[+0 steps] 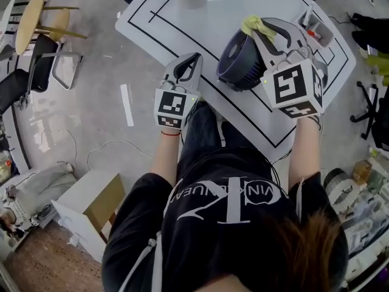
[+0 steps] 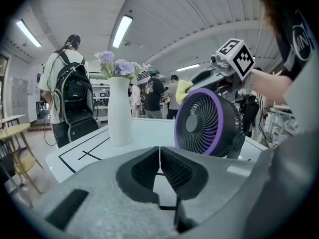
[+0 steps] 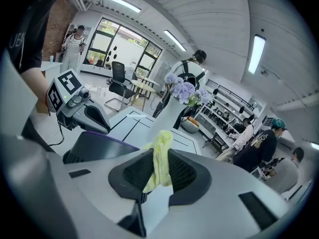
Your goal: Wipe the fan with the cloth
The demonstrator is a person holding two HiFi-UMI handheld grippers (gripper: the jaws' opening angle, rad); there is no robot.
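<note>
Partly, the fan (image 1: 239, 58) is hidden in the head view: the right claw (image 1: 262, 34) reaches across its top and covers the far rim, and its foot cannot be made out. In the right gripper view only a dark curved piece of it with a purple edge shows, low and to the left of the jaws. The cloth (image 1: 256, 24), a yellow-green wad, is pinched between that claw's pads. Its upper end pokes past the tips and its lower end is lost behind the jaws. The claw sits over the fan's upper edge, but whether the cloth touches the housing cannot be told. The left claw (image 1: 191, 61) has its jaws pressed together with nothing between them. The fan stands ahead of it and to its right, apart from the tips, on the white table (image 1: 182, 32). A white vase (image 2: 119, 114) stands ahead to its left.
</note>
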